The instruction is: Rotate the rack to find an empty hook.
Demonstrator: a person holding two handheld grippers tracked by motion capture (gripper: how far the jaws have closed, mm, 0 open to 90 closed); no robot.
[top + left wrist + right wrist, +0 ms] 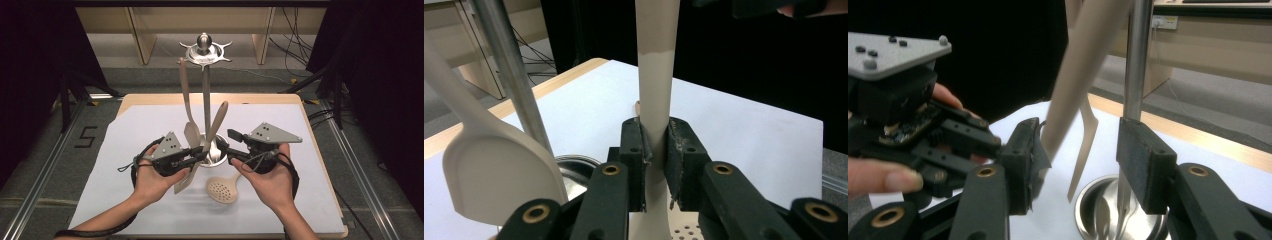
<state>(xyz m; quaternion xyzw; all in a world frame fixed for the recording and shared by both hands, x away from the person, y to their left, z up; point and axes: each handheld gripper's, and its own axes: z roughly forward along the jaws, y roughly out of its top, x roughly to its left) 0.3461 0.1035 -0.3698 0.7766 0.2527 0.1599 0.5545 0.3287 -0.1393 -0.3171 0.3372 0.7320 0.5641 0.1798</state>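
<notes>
So, left gripper [199, 159] clamped on the beige slotted spoon's handle [655, 95], spoon head [222, 189] down on the white sheet [300, 165], right gripper [231, 146] jaws apart around the rack pole [1137, 65], nothing pinched, spatula [192, 134] hanging just beside.

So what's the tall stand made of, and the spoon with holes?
The tall stand looks like polished metal: silvery, with bright glints on its pole and round base. The spoon with holes looks like matte beige plastic or silicone; it is dull and gives no glint, so which one is hard to tell. The left claw grips its handle.
</notes>
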